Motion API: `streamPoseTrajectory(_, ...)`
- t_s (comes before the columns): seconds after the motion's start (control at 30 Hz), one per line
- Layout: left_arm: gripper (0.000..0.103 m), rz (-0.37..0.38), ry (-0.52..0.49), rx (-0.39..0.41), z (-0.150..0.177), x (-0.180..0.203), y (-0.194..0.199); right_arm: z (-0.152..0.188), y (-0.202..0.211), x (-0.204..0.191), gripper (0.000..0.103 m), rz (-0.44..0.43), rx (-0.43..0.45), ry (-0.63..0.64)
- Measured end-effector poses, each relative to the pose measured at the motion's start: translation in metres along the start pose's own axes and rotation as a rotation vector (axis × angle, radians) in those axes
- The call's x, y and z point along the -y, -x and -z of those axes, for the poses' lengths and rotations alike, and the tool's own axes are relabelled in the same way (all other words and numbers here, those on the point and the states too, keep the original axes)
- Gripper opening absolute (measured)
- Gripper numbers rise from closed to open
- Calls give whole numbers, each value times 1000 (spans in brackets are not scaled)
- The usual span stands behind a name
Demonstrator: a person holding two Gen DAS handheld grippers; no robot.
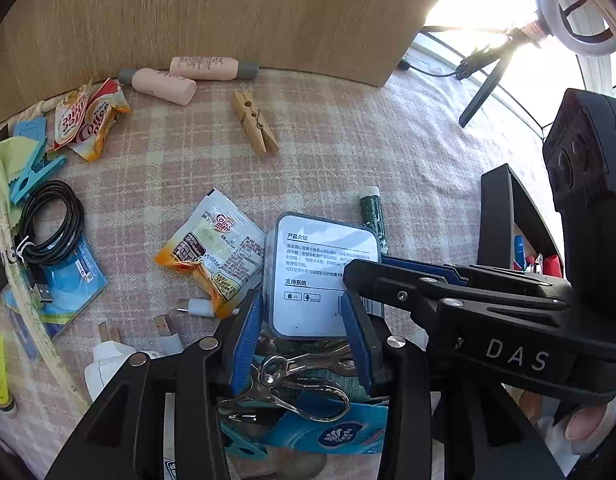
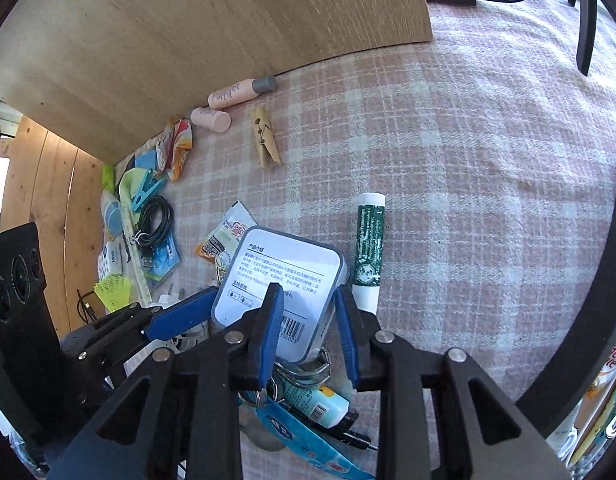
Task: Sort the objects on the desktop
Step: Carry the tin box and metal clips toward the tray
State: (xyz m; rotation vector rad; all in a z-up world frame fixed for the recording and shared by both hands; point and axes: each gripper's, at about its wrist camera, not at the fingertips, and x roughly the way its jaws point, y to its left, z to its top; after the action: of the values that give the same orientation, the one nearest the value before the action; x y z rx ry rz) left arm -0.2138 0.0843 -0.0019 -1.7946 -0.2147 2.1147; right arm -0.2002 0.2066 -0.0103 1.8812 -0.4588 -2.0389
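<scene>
- The left gripper point(image 1: 304, 332) stood with its blue-padded jaws parted to a middling width over the near end of a flat, rounded-corner case point(image 1: 326, 276) with a white printed label; contact with the case could not be made out.
- The right gripper point(image 2: 310, 334) likewise stood partly parted over the same case point(image 2: 280, 288), one blue pad overlapping the label beside its barcode; whether it pinched the case could not be told.
- In the left wrist view the right gripper's arm, marked "DAS", crossed the case from the right and hid its near corner.
- The label carried Chinese text and small iOS and Android badges.
- The case lay on a pink-and-cream checked woven cloth point(image 2: 468, 200), resting over a heap of shiny metal clips point(image 1: 300, 380) and a blue printed lanyard point(image 2: 304, 440).
- A green tube with a white cap point(image 2: 370, 244) lay just beside the case's right edge.
- A crinkled "Coffee-mate" sachet point(image 1: 212, 252) lay touching the case's left edge; two more sachets point(image 1: 88, 120) lay farther left.
- A wooden spring clothespin point(image 1: 255, 128) lay well apart, near two pink cylindrical tubes with grey caps point(image 1: 196, 76) against a wood-grain panel point(image 1: 208, 12).
- A coiled black USB cable point(image 1: 48, 228) rested on a blue card at the left.
</scene>
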Motion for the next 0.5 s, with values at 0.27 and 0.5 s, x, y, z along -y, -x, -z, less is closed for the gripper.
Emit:
streamPoseTrajectory(0.27,38,24,1,39,4,9,15,4,14,-8,28,37,52,45)
streamPoseTrajectory(0.5,38,45,-61,71,10,45,34,11,53,-9,28,61,122,91)
